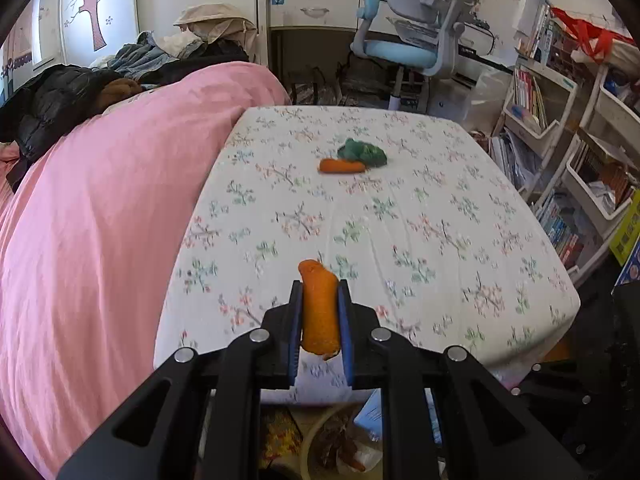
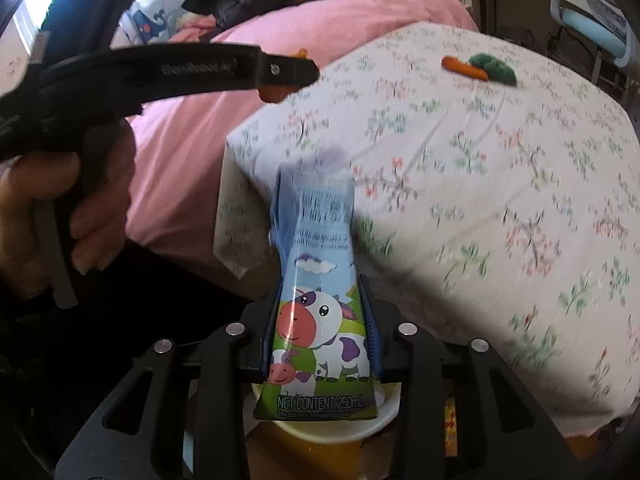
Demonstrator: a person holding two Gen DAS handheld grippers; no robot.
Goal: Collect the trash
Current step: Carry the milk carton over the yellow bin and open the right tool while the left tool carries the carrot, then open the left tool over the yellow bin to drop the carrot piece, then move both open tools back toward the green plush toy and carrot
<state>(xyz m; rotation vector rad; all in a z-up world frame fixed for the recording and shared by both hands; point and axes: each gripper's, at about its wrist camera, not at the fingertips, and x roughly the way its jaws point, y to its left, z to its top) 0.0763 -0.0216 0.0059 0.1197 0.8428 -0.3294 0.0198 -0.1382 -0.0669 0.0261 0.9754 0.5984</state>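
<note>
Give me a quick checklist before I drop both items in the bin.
1. Left gripper clamped on orange piece: ok.
2. Right gripper holding milk carton: ok.
3. Carton above bin: ok.
4. Orange piece above bin: not ok, over the table edge.
5. Table cleared: not ok, carrot and green lump remain.

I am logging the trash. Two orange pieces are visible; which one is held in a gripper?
The stubby orange piece, clamped between the left gripper pads. The other, a carrot, lies free on the floral cloth beside a green lump.
</note>
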